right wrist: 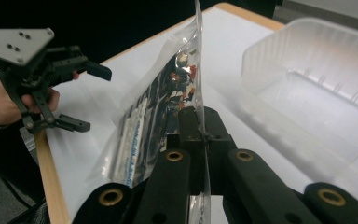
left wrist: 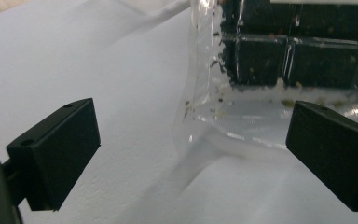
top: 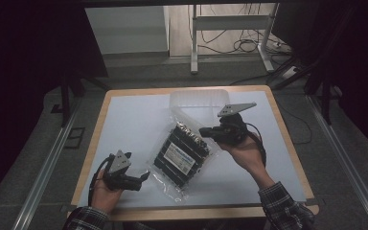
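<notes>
High view, bag: clear bag [top: 182, 152] of dark packs, mid-surface.
Right gripper [top: 206, 132]: fingers pinching the bag's far edge.
Left gripper [top: 143, 178]: fingers spread beside the near corner.
Advice: clamp the film only.

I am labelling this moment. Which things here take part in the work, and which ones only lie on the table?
In the work:
- clear plastic bag with black contents
- right gripper, shut on the bag's edge
- left gripper, open, near the bag's corner

Only lying there:
- clear plastic tray, beyond the bag

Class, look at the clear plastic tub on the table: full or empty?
Empty: the clear tub shows bare ribbed walls and floor, nothing inside.
</notes>
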`<state>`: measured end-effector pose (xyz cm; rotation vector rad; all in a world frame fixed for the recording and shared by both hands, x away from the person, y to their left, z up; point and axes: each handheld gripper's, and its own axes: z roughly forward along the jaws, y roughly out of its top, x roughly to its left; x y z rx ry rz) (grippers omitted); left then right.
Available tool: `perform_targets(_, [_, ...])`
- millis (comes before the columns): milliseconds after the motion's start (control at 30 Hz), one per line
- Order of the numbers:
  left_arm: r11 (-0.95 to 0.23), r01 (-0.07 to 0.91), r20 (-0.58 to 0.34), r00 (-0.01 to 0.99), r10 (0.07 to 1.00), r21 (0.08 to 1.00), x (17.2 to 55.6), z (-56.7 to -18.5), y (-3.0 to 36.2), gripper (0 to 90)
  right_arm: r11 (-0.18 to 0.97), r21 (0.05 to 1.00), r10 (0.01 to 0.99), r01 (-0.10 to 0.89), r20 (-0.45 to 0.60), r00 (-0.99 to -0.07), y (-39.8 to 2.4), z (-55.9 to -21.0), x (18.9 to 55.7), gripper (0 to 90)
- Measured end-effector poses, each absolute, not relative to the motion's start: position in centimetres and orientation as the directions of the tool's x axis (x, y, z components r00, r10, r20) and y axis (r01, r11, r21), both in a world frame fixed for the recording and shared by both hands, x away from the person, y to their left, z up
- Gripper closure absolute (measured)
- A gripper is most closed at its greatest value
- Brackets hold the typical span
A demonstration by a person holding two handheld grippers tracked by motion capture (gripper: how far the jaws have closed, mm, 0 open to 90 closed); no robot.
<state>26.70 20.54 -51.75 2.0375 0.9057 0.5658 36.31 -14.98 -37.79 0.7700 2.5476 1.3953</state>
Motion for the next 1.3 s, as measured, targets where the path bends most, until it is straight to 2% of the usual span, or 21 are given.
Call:
perform_targets(467, [-0.406,0.394,0.072,0.639,0.766,0.824,26.7,-51.7,20.5,2.4,0.448,0.837,0.472,0.316,0.079,-0.878,-14.2,-34.2,36.3,88.7])
perform_targets(833, [-0.407,0.394,0.073,0.639,0.766,0.824,26.7,-51.7,20.5,2.4,0.45,0.84,0.507,0.304,0.04,-0.861,-14.4,-32.5,37.4,88.8])
perform_targets(1300, [-0.411,0.41,0.064,0.64,0.766,0.814,26.6,-51.4,20.5,2.7,0.398,0.859,0.536,0.322,0.067,-0.842,-15.7,-30.2,39.4,88.7])
